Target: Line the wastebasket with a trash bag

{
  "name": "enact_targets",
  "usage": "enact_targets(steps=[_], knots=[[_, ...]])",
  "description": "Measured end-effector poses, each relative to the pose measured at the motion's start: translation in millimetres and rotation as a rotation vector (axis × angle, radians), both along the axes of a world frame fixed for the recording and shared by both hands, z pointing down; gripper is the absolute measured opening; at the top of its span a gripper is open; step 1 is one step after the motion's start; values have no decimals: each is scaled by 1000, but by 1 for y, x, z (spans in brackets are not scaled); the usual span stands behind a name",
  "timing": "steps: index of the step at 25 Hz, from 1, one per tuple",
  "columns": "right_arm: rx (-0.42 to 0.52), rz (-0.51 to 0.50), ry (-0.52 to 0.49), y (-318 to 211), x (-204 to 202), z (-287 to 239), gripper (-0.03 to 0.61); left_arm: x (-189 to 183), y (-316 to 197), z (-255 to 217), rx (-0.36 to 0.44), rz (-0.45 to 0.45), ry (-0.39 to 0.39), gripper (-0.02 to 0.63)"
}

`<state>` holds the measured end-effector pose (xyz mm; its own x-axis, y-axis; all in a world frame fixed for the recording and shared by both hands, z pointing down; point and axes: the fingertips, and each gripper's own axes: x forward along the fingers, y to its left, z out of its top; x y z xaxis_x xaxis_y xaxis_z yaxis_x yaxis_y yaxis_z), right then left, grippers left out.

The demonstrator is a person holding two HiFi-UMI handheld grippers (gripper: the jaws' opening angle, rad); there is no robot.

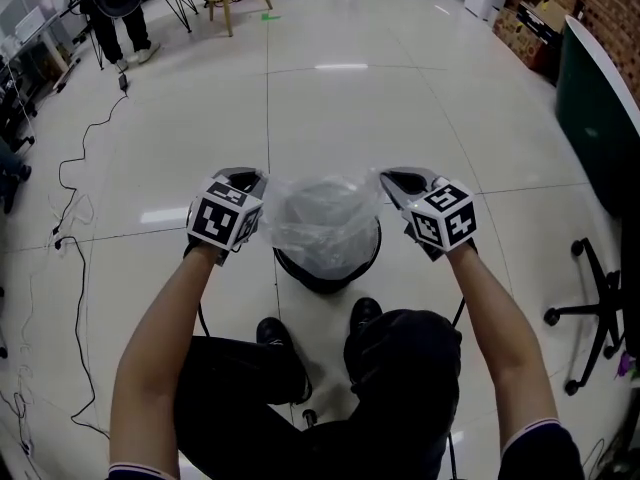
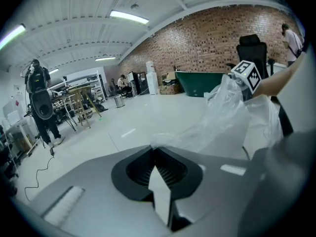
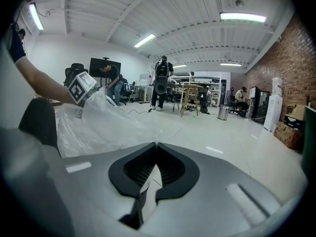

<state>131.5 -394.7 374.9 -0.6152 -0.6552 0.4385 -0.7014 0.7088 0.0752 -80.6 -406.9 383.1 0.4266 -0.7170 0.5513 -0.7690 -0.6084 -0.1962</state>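
Bright, even light from ceiling tube lamps; pale glare streaks on the glossy floor; both gripper views bend and darken at their round edges

A brick wall borders the glossy white floor

The clear plastic trash bag spans between my left claw and right claw, above the round black wastebasket, before my shoes.

A clear, crinkled trash bag is hanging stretched wide, billowing over the round black wastebasket, which is standing upright on the pale floor, its top mostly covered by plastic
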Motion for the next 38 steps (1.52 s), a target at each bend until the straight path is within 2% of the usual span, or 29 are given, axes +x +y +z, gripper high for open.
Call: enact_targets(steps=[9,22,30,38], knots=[[-68,39,-10,-14,6,49,2,-7,-10,49,-61,-34,-6,12],[-177,51,51,-32,22,115,2,-16,-30,116,-171,-52,-36,12],[-250,41,56,-29,25,149,2,-34,-22,151,-268,-72,-61,12],[-270,46,46,-12,30,158,2,-44,1,168,-322,-71,-85,12]])
